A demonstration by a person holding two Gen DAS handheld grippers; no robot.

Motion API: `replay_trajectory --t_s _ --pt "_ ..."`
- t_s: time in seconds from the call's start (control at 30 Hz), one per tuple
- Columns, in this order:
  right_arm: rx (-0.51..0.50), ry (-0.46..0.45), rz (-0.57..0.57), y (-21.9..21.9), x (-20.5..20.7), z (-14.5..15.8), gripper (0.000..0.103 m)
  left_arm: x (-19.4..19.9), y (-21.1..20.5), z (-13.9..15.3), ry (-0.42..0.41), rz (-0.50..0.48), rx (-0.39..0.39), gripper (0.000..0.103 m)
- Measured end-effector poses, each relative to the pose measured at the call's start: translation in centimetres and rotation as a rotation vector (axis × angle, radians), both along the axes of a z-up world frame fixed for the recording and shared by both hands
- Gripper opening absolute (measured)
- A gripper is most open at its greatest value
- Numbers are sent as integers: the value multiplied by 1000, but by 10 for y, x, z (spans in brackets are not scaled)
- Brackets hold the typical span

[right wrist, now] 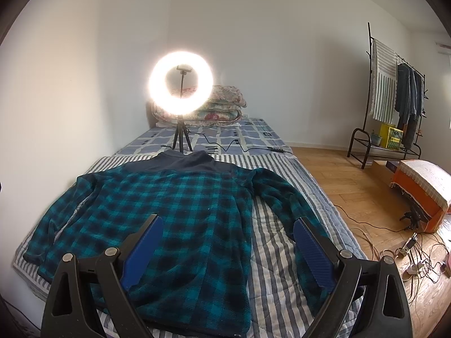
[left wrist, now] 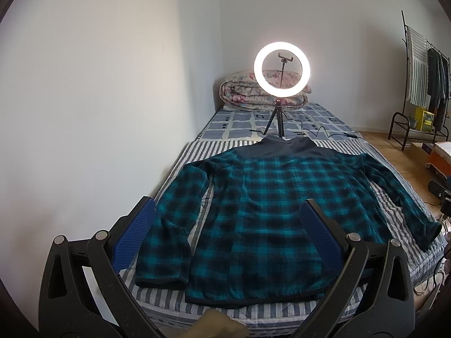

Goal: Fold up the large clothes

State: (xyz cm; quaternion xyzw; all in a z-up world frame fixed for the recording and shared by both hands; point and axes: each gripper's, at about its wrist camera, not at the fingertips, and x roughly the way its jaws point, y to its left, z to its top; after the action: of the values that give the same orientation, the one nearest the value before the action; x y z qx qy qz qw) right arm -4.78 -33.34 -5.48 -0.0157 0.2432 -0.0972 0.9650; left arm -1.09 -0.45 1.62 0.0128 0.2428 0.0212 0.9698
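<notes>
On striped bed quilt (left wrist: 253, 314): teal-black plaid fleece jacket (left wrist: 262, 211) lies flat, back up, collar twd ring light (left wrist: 282, 69), both sleeves out to sides. No fold made yet, whole job left. L gripper (left wrist: 227, 214) spread wide, empty, above hem; R gripper (right wrist: 228, 226) same, w/ right sleeve (right wrist: 282, 194) near.

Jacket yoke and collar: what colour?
Plain dark navy yoke and collar, above the teal-and-black check; clearest in the right wrist view.
</notes>
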Motion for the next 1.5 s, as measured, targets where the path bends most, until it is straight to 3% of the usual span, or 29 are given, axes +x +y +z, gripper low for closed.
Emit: replay_trajectory --t_s 1.5 --pt "2 9 8 0 0 -4 95 0 3 1 -2 2 9 103"
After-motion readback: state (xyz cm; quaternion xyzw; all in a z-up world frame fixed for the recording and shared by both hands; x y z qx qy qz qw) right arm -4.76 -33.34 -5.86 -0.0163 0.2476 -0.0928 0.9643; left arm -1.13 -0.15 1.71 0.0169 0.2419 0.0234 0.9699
